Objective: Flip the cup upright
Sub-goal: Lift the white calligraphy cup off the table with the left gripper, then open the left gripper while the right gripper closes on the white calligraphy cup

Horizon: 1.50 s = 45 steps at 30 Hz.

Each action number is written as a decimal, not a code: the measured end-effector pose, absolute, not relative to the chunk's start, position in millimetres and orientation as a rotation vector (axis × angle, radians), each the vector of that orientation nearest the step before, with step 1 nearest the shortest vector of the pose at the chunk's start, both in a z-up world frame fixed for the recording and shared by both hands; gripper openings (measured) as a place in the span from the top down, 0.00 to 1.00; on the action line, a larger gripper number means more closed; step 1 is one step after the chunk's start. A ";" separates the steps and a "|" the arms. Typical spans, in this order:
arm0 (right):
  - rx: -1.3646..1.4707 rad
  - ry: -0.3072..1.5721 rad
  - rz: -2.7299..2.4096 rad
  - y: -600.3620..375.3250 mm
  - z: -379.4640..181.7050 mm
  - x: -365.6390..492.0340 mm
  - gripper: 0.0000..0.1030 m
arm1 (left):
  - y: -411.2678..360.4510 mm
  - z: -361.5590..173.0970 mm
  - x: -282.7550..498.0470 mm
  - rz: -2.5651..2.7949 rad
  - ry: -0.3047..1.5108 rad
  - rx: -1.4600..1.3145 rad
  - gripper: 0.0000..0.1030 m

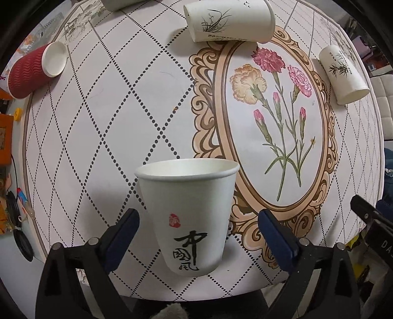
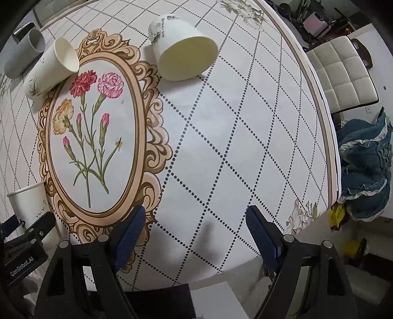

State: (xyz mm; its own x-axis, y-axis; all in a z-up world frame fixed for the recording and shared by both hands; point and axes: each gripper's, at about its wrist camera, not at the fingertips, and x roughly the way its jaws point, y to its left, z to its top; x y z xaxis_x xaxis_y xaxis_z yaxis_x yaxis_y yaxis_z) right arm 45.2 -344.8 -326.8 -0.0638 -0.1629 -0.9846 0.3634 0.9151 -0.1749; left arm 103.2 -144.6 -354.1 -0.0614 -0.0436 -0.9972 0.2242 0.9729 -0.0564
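A white paper cup with black calligraphy (image 1: pixel 188 216) stands upright on the table, between the fingers of my left gripper (image 1: pixel 199 225). The jaws are open, with gaps on both sides of the cup. The same cup shows at the left edge of the right wrist view (image 2: pixel 25 206). Other cups lie on their sides: a white one with a grass print (image 1: pixel 228 19) (image 2: pixel 49 67), a white one with a bamboo print (image 1: pixel 343 73) (image 2: pixel 183 52), and a red ribbed one (image 1: pixel 34 70). My right gripper (image 2: pixel 194 228) is open and empty above the table's near edge.
A grey tube (image 2: pixel 23 52) lies at the far left of the table. The round table (image 2: pixel 245 147) has a flower-print cloth. A white padded chair (image 2: pixel 341 73) and blue cloth (image 2: pixel 366 157) are off the right side. Clutter lies on the floor at left (image 1: pixel 9 171).
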 end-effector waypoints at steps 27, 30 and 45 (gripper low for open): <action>0.144 1.457 -0.311 -273.7 -256.4 51.8 0.18 | -47.9 -207.6 94.4 -0.066 1.280 0.144 0.04; 0.106 1.457 -0.253 -245.5 -255.6 60.9 0.18 | -19.9 -216.5 92.8 -0.004 1.288 0.129 0.04; -0.013 1.547 -0.070 -137.3 -310.4 91.2 0.18 | 71.8 -299.1 73.8 0.218 1.416 0.041 0.04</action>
State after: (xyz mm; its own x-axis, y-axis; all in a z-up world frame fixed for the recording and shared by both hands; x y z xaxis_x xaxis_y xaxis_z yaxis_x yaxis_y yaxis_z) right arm 91.2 -137.3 -310.4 0.0225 -0.0536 -0.9983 0.0368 0.9979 -0.0528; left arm 73.8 71.8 -299.1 0.1375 0.1750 -0.9749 -0.1259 0.9794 0.1581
